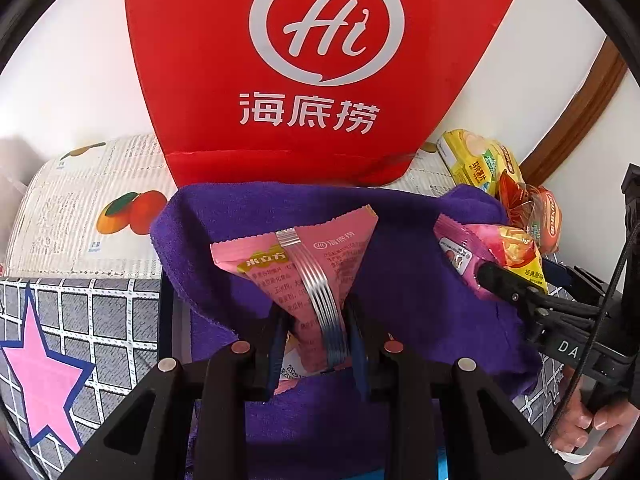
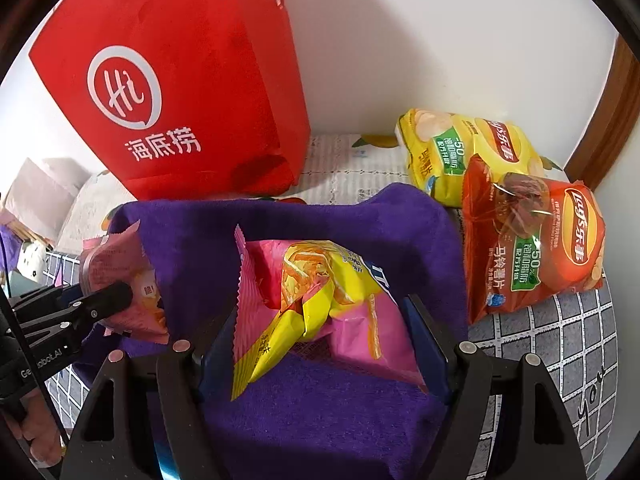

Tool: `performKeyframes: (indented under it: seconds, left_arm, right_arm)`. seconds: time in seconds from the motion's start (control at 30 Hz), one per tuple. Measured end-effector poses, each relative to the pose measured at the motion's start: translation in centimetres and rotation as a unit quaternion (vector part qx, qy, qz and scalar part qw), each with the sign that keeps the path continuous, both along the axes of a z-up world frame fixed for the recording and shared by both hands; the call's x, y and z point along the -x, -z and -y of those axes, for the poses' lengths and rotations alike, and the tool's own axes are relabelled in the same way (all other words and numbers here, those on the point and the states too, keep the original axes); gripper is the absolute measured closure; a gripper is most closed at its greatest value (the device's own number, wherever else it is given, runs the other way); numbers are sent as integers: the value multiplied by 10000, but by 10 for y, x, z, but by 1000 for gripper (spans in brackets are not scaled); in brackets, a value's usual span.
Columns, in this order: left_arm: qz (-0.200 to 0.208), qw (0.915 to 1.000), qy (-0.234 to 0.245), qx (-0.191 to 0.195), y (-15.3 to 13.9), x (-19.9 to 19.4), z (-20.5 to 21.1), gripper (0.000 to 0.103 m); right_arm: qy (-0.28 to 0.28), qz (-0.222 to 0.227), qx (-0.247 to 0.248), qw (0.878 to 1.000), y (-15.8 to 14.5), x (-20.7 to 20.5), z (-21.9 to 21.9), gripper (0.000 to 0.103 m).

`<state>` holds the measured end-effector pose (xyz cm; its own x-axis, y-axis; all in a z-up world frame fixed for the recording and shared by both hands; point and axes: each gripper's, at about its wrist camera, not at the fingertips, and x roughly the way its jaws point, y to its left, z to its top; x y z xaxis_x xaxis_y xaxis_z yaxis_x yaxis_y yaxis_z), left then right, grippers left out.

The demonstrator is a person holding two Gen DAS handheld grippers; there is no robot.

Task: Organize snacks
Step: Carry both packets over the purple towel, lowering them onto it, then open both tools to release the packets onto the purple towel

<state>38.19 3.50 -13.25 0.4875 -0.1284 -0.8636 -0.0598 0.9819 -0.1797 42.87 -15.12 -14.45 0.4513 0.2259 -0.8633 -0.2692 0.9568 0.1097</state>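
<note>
Left wrist: left hand-held gripper [image 1: 316,332] clamps a pink packet [image 1: 304,268]; right hand-held gripper [image 2: 320,344] clamps a pink-yellow pack [image 2: 316,304].

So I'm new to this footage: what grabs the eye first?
The big red Haidilao bag standing against the wall behind the purple towel. Next, each claw grips a pink snack packet above the towel: left claw, right claw. Two Lay's chip bags lie at the right.

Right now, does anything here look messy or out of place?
Slightly: the purple towel lies rumpled, and the red chip bag leans across the yellow chip bag. Nothing spilled or torn shows.
</note>
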Motion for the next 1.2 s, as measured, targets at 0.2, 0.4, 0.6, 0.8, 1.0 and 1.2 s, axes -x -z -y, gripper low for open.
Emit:
performKeyframes:
  seconds: [0.2,0.4,0.6,0.8,1.0,1.2]
  left_arm:
    - [-39,10000,3,-17,3,-1,2,76]
    - [-109,9999,49,-7,8,-4,6,76]
    - [-124,9999,29,4,9,-6,7,76]
    - [-103,9999,4,60,9,-4,1,76]
    - [-76,9999,29,86,7,-2,0,76]
    - [-74,9999,56,108,6,-1,0,76]
  right_arm:
    - [25,-6,57,10000,1,-1,1,26]
    - [49,-51,79,9999,5,-2,1,25]
    - [5,-111,178,9998,10,-2,-3,25]
    - [16,-91,163,9998,10,-2,-3,23]
    - [-54,-185,218,9996,14,-2,-6,23]
    - [-154,-110,204,9996,10,1,-10,20]
